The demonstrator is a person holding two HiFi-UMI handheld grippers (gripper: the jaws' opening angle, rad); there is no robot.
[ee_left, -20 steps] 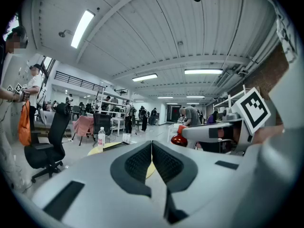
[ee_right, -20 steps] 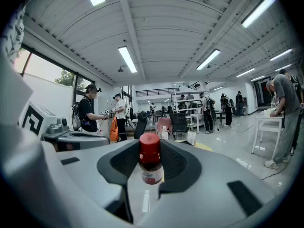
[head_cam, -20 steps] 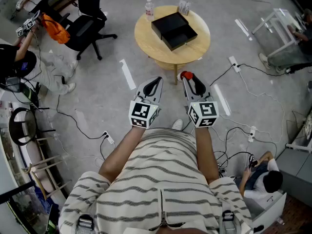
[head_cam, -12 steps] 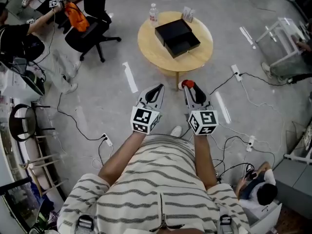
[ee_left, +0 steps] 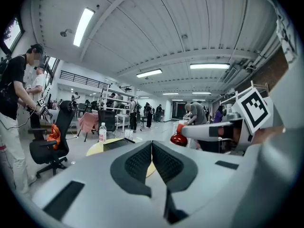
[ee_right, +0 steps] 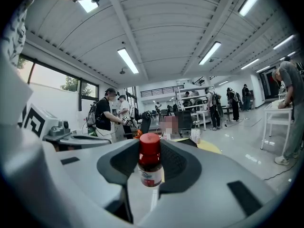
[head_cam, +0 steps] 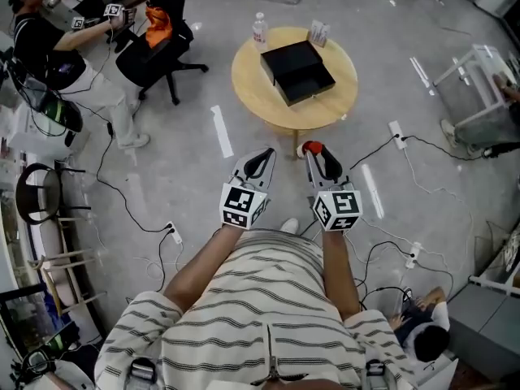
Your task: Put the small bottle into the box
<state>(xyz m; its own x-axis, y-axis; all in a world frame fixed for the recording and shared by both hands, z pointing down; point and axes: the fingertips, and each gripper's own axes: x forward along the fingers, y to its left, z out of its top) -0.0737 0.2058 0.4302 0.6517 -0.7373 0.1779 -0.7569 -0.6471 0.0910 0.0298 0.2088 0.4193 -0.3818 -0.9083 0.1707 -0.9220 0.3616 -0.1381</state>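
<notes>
My right gripper (head_cam: 314,149) (ee_right: 151,171) is shut on the small bottle (head_cam: 309,147) (ee_right: 150,158), a dark bottle with a red cap and a white label, held upright between the pads. My left gripper (head_cam: 261,156) (ee_left: 151,151) is shut with nothing in it, level with the right one and to its left. In the left gripper view the small bottle (ee_left: 177,137) shows off to the right. The black box (head_cam: 297,71) lies open on the round wooden table (head_cam: 264,96), well ahead of both grippers.
A clear water bottle (head_cam: 260,31) and a small carton (head_cam: 318,32) stand at the table's far edge. An office chair (head_cam: 158,51) and a person (head_cam: 61,51) are at the left. Cables and power strips (head_cam: 397,134) lie on the floor, and a white frame (head_cam: 475,75) stands at the right.
The table with the box has come lower in the head view and closer to the grippers. Both grippers keep the same pose, and the bottle stays held.
</notes>
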